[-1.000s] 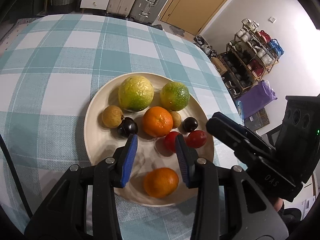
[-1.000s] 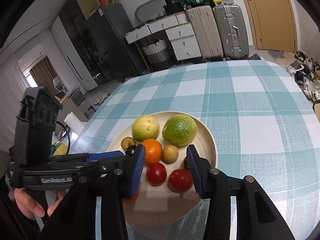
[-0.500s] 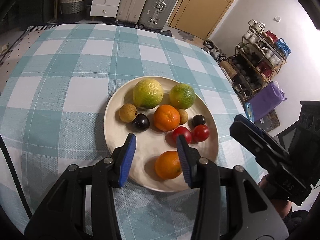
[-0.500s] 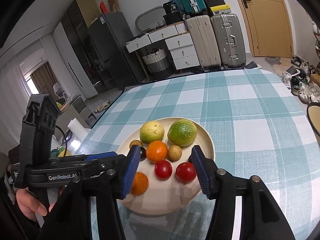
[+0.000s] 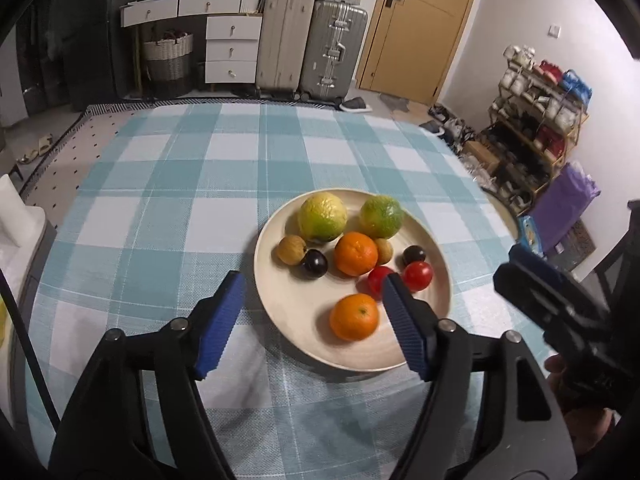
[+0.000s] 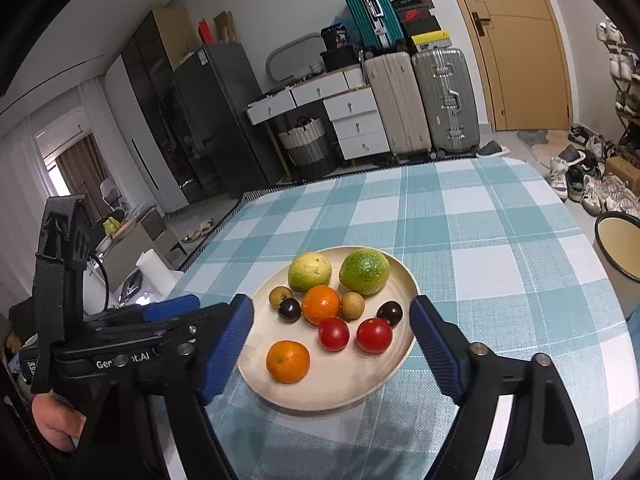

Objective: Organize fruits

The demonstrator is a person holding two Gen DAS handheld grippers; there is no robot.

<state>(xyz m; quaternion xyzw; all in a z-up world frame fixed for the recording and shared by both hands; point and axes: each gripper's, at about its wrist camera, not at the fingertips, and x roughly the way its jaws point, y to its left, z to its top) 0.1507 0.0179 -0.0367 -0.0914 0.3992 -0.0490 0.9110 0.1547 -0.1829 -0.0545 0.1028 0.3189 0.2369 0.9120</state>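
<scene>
A cream plate (image 5: 296,312) (image 6: 344,388) on the checked tablecloth holds several fruits: two green citrus (image 5: 322,217) (image 6: 364,271), two oranges (image 5: 354,317) (image 6: 288,361), two red tomatoes (image 5: 418,276) (image 6: 374,335), dark plums (image 5: 314,263) and small brown fruits (image 5: 292,249). My left gripper (image 5: 310,322) is open and empty, above the plate's near left edge. My right gripper (image 6: 332,350) is open and empty, its fingers straddling the plate from the near side. Each gripper shows in the other's view.
A second cream bowl (image 6: 618,240) stands at the table's right edge. A white paper roll (image 6: 154,266) is off the table's left side. Suitcases (image 5: 312,42), drawers and a shoe rack (image 5: 536,120) stand beyond the table.
Both grippers have pulled back and up from the plate and their jaws have opened wider. The fruits have not moved.
</scene>
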